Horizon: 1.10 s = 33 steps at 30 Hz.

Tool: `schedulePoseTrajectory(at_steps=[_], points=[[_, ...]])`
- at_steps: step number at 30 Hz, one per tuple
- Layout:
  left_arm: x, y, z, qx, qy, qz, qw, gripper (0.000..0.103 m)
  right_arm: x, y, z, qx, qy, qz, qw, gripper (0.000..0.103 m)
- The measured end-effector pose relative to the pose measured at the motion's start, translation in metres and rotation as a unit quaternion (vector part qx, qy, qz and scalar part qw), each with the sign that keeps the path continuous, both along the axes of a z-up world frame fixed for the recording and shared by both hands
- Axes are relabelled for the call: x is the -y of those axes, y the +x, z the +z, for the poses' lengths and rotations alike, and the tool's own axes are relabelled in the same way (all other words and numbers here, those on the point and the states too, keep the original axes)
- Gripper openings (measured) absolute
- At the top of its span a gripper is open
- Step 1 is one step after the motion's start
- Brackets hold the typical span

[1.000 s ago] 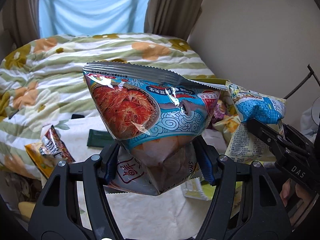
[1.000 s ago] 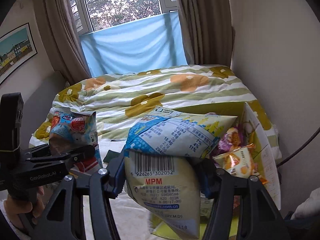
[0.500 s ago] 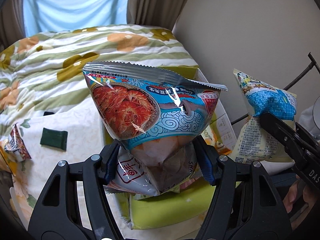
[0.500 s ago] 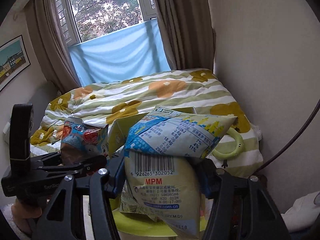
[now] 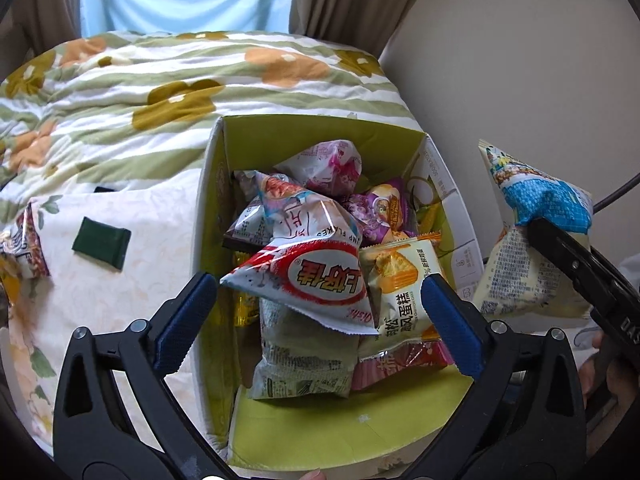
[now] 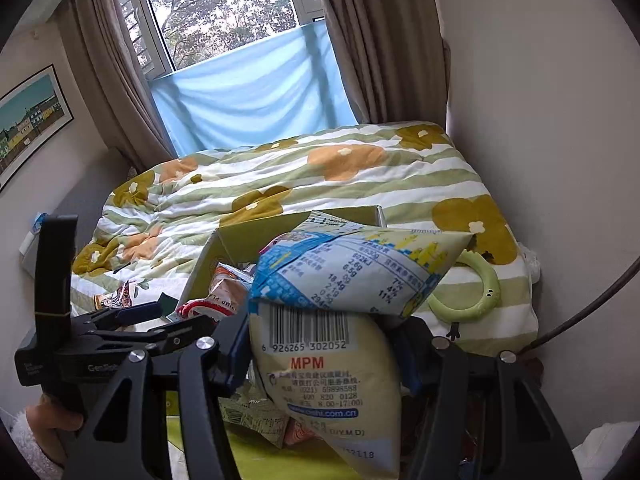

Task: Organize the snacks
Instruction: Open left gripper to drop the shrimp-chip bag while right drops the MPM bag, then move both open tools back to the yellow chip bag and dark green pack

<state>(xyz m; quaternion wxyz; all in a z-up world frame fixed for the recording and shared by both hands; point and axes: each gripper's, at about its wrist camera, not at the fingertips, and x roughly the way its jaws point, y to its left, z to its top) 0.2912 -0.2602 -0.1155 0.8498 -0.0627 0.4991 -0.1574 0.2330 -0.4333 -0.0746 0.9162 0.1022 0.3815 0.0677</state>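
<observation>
Left claw, just opened wide, tilts over box; right claw grips bag.

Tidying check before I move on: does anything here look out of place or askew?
Mostly the leftovers outside the box: a dark green packet and a brown snack bag lie loose on the bed. Inside, the red-and-white shrimp flakes bag sits tilted atop the pile, unstacked.

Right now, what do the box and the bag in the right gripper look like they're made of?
Box: seems printed cardboard, matte green inside; folded flaps and creased edges. Blue and cream snack bag in the right gripper: looks like glossy plastic film; it crinkles, with a printed barcode.
</observation>
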Motion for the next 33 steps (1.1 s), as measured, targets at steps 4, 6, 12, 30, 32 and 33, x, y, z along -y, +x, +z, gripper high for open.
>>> schedulePoseTrajectory(at_steps=[4,6,12,30,32,33], points=[[-0.007,-0.010,0.003,0.020,0.007,0.010,0.9997,0.102,0.001,0.016,-0.003,-0.002,0.002,0.020,1.000,0.055],[-0.011,-0.011,0.001,0.018,0.017,0.017,0.9996,0.102,-0.002,0.029,-0.007,-0.008,0.003,0.032,0.999,0.056],[-0.028,-0.014,0.000,0.002,0.024,0.046,0.9987,0.102,-0.010,0.065,-0.015,-0.023,0.020,0.054,0.998,0.056],[-0.058,-0.052,0.002,0.007,0.037,0.073,0.9967,0.102,-0.016,0.053,-0.026,-0.006,-0.007,0.039,0.999,0.103],[-0.061,-0.059,0.009,0.013,0.039,0.071,0.9966,0.102,-0.017,0.045,-0.017,-0.001,-0.015,0.039,0.999,0.103],[-0.063,-0.062,0.012,0.017,0.041,0.071,0.9965,0.102,-0.019,0.040,-0.012,0.003,-0.021,0.038,0.999,0.103]])
